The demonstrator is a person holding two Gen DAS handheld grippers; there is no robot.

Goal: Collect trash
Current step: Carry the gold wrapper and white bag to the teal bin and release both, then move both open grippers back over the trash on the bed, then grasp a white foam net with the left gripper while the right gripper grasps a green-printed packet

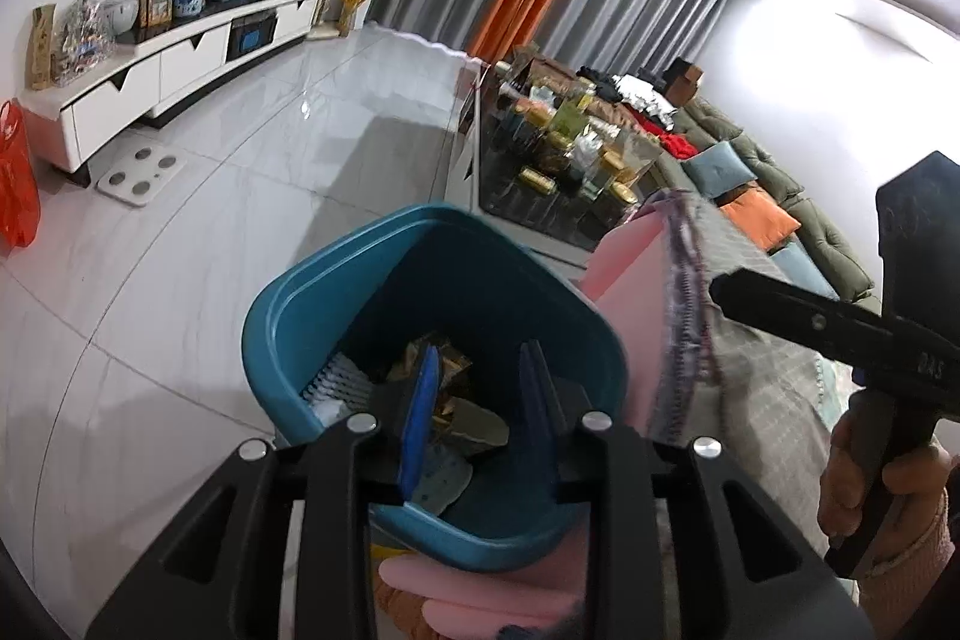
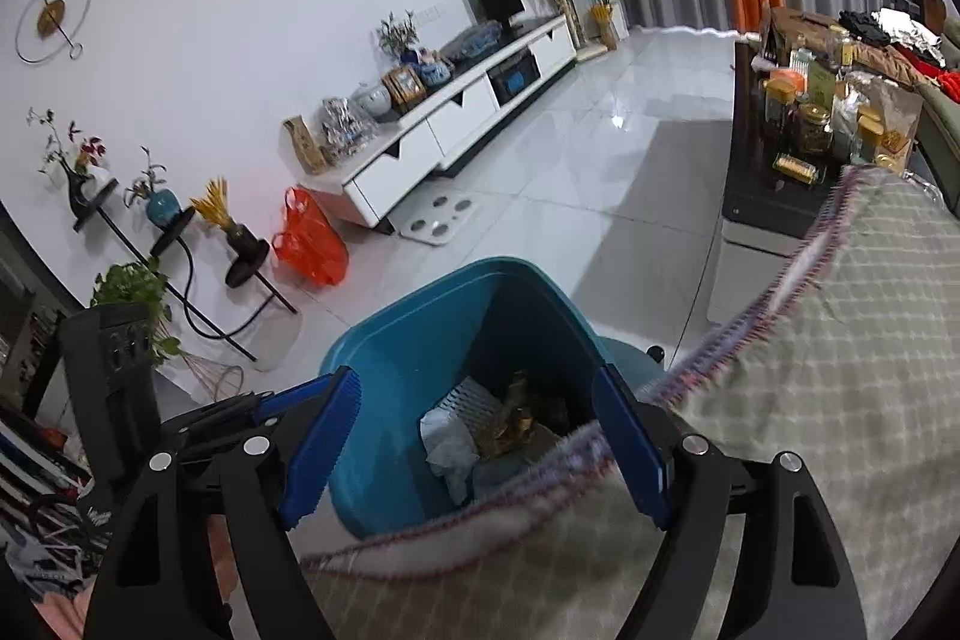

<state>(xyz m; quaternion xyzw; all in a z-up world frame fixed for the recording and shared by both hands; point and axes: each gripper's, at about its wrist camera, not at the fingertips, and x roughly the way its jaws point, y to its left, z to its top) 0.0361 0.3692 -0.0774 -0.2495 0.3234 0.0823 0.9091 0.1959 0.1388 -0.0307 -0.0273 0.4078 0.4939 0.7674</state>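
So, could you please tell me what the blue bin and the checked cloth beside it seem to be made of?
The blue bin looks like moulded plastic, smooth with a soft sheen. The checked cloth appears to be woven fabric, matte, with a fringed edge; its fibre is unclear.

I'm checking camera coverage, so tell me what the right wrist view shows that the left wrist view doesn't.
Only the right wrist view shows the wall clock, the plant shelves and white crumpled paper in the bin. Only the left wrist view shows the sofa cushions and a hand holding the right gripper. Both show the blue bin, TV cabinet and orange bag.
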